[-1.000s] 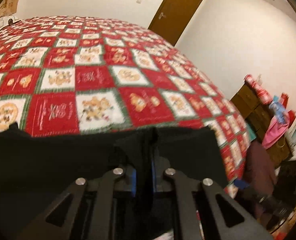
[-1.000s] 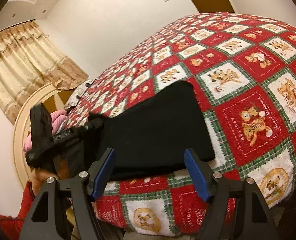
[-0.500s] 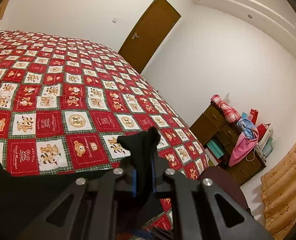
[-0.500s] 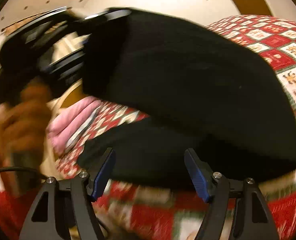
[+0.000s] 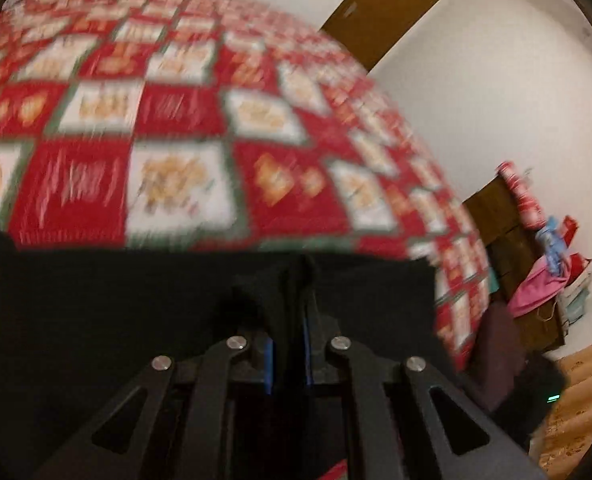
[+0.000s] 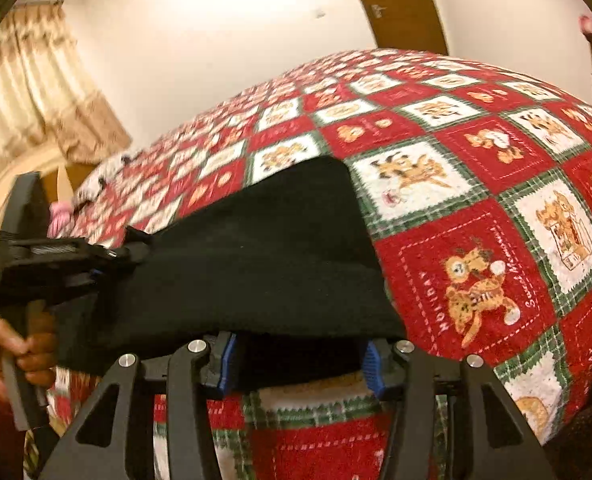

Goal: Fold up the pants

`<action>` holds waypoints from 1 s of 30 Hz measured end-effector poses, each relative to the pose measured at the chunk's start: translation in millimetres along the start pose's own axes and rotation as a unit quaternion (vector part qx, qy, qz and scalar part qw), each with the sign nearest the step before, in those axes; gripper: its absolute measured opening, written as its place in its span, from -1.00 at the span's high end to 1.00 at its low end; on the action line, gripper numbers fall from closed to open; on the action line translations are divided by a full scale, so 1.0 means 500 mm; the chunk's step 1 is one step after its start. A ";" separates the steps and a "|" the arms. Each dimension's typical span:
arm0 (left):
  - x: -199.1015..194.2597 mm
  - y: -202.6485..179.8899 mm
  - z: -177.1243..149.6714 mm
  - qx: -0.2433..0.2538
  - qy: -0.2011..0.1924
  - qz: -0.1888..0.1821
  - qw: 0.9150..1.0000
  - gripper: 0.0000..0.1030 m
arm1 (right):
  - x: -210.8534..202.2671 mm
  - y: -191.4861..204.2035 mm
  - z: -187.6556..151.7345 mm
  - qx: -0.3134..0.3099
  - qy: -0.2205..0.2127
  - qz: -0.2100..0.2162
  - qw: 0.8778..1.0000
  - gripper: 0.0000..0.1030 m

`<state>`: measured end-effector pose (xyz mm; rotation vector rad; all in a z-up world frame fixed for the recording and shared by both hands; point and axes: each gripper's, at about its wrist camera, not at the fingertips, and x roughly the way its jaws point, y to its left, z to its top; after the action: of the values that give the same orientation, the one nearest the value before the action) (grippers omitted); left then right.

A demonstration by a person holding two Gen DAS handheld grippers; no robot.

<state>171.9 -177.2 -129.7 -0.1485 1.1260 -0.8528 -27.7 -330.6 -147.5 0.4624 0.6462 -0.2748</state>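
Observation:
The black pants (image 6: 264, 256) lie folded on the red patchwork bedspread (image 6: 476, 208) near its front edge. In the left wrist view they fill the lower half (image 5: 136, 300). My left gripper (image 5: 288, 320) is shut on a bunch of the black cloth; it also shows in the right wrist view (image 6: 108, 260), pinching the pants' left end. My right gripper (image 6: 296, 356) is open, its blue pads either side of the pants' near edge, with the cloth draped over the gap.
A brown door (image 5: 380, 12) is behind the bed. A wooden dresser (image 5: 512, 248) with pink and blue clothes stands at the right. Beige curtains (image 6: 28, 92) and pink cloth (image 6: 62, 216) are at the left.
My left gripper had lifted the pants' end high in the air; it has now come back down onto the bed, laying the cloth over. The right gripper now sits under the pants' near edge.

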 end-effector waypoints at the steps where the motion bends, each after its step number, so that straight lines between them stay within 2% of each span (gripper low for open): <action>1: -0.002 0.006 -0.002 -0.005 -0.002 -0.010 1.000 0.76 | -0.005 -0.005 -0.002 0.000 0.010 0.002 1.000 0.00; 3: -0.008 0.009 0.000 -0.005 0.000 -0.016 1.000 0.69 | -0.027 -0.014 -0.012 0.010 0.037 0.013 0.999 -0.03; 6: -0.011 -0.003 0.003 0.022 0.010 -0.005 1.000 0.64 | -0.065 -0.048 -0.037 0.039 0.075 0.012 0.996 -0.11; 7: -0.014 -0.006 0.002 0.030 0.013 -0.003 0.999 0.61 | -0.085 -0.059 -0.040 0.048 0.072 0.006 0.996 -0.11; 10: -0.030 -0.008 0.010 0.058 0.013 0.018 0.998 0.31 | -0.138 -0.070 -0.035 0.038 0.032 -0.025 0.998 -0.11; 12: -0.056 -0.009 0.015 0.074 -0.010 0.055 0.996 -0.14 | -0.156 -0.060 -0.011 0.016 -0.004 -0.046 0.999 -0.11; 13: -0.065 -0.008 0.016 0.079 -0.022 0.070 0.994 -0.22 | -0.160 -0.051 0.004 0.002 -0.020 -0.050 0.999 -0.07; 15: -0.103 -0.016 0.012 0.092 -0.064 0.105 0.988 -0.25 | -0.146 -0.026 0.041 -0.028 -0.032 -0.047 0.998 0.27; 16: -0.116 -0.024 0.008 0.100 -0.079 0.109 0.986 -0.25 | -0.134 -0.010 0.061 -0.044 -0.035 -0.043 0.998 0.42; 19: -0.140 -0.061 -0.019 0.136 -0.108 0.102 0.980 -0.22 | -0.081 0.044 0.111 -0.095 -0.047 -0.038 0.994 0.42; 22: -0.118 -0.106 -0.053 0.174 -0.105 0.086 0.975 -0.21 | 0.002 0.060 0.144 -0.101 -0.022 -0.036 0.994 0.42; 25: -0.059 -0.132 -0.086 0.203 -0.070 0.088 0.973 -0.13 | 0.121 0.033 0.142 -0.065 0.057 -0.044 0.995 0.41; 27: -0.022 -0.116 -0.099 0.193 -0.046 0.106 0.974 -0.10 | 0.121 0.015 0.139 -0.042 0.021 -0.020 0.999 0.40; 29: -0.023 -0.104 -0.107 0.203 -0.070 0.109 0.971 -0.08 | 0.122 0.005 0.136 -0.032 0.018 -0.010 0.999 0.40; 30: -0.027 -0.103 -0.109 0.213 -0.069 0.117 0.968 -0.08 | 0.120 0.005 0.135 -0.033 0.018 -0.009 0.999 0.40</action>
<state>97.1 -187.1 -118.5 0.2736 0.7893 -0.8396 54.1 -367.9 -137.1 0.3981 0.6935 -0.2619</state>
